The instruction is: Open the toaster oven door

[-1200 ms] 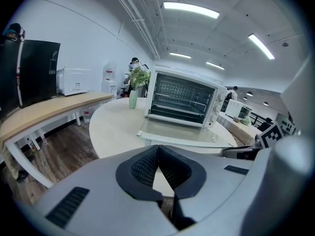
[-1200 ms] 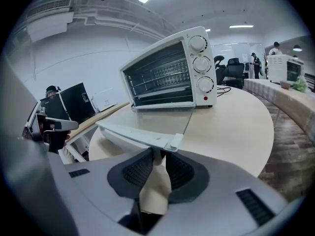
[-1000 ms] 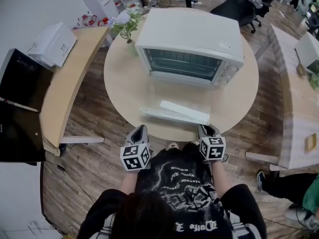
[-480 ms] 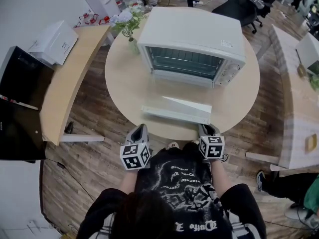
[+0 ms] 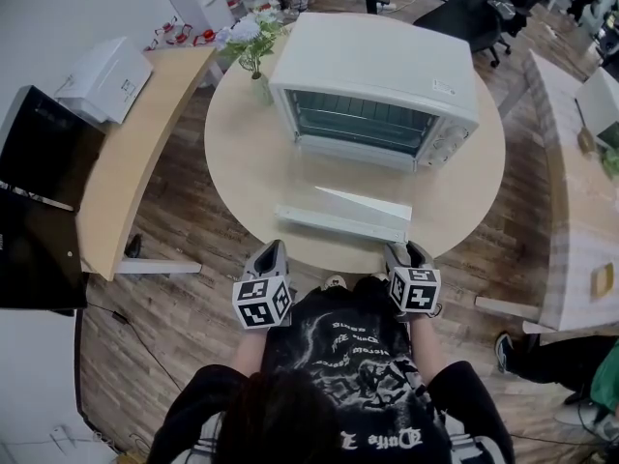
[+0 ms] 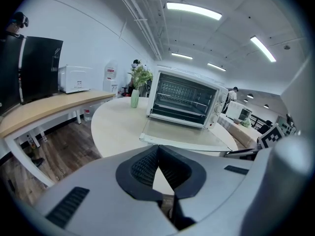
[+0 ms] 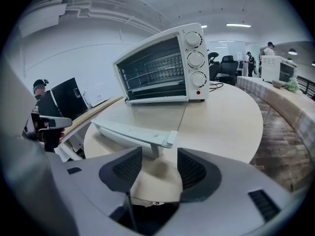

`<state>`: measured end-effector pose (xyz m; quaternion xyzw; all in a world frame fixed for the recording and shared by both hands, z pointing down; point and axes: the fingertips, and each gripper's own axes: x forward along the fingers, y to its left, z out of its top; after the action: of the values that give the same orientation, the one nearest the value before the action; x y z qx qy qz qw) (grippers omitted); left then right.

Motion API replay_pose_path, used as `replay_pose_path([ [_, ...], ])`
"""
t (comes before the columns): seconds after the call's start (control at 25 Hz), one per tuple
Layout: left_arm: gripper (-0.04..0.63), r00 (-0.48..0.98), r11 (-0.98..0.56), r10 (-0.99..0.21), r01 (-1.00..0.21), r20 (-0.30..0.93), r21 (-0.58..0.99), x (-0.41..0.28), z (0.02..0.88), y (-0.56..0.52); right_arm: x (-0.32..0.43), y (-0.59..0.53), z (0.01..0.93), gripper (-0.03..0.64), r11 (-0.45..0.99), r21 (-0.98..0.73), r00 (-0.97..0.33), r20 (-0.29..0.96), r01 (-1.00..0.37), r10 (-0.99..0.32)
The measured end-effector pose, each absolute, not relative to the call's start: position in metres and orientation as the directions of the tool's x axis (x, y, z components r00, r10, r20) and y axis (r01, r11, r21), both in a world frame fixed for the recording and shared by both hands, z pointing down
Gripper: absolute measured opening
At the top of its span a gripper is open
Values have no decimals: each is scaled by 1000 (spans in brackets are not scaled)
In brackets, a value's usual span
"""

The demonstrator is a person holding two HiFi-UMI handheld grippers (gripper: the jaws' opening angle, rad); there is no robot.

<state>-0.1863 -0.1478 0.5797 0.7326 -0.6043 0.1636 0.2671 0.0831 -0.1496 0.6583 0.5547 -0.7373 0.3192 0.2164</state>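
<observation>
A white toaster oven [image 5: 377,75] stands at the back of a round wooden table [image 5: 242,162]. Its glass door [image 5: 348,187] is folded down flat toward me, with the white handle [image 5: 338,222] along its front edge. My right gripper [image 5: 404,253] hovers at the table's near edge, just short of the handle's right end [image 7: 167,139]. Its jaws are opening, and nothing is between them [image 7: 159,163]. My left gripper [image 5: 272,251] hangs off the near edge to the left, with its fingertips meeting [image 6: 157,151]. It holds nothing. The oven [image 6: 184,100] lies straight ahead of it.
A small vase with a plant [image 5: 253,51] stands left of the oven. A curved wooden desk [image 5: 135,153] with a white box [image 5: 104,80] runs along the left, beside a black screen [image 5: 39,211]. An office chair [image 5: 474,8] stands behind the table, and another desk [image 5: 580,162] at the right.
The door has settled slightly lower since the earliest frame. Both grippers stay almost in place at the table's near edge.
</observation>
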Motion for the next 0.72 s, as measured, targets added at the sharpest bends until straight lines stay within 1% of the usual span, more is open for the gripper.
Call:
replay_pose_path([
  [0.12,17,224,-132,-795,-971,563,199,-184,580,-150,89,-146,650,250,171,-240,-291,670,-955,-683],
  [0.28,17,245,-161,-796,-967,553,197,-176,579,-154,94,-146,620,253,202,-195,-280,623,-960,-730],
  [0.48,17,281,-215,-806,-959,521,185,-158,570,-160,92,-159,562,252,267,-87,-273,503,-960,-820],
  [0.72,17,341,-281,-813,-940,471,194,-135,554,-168,83,-168,511,249,316,18,-285,386,-949,-878],
])
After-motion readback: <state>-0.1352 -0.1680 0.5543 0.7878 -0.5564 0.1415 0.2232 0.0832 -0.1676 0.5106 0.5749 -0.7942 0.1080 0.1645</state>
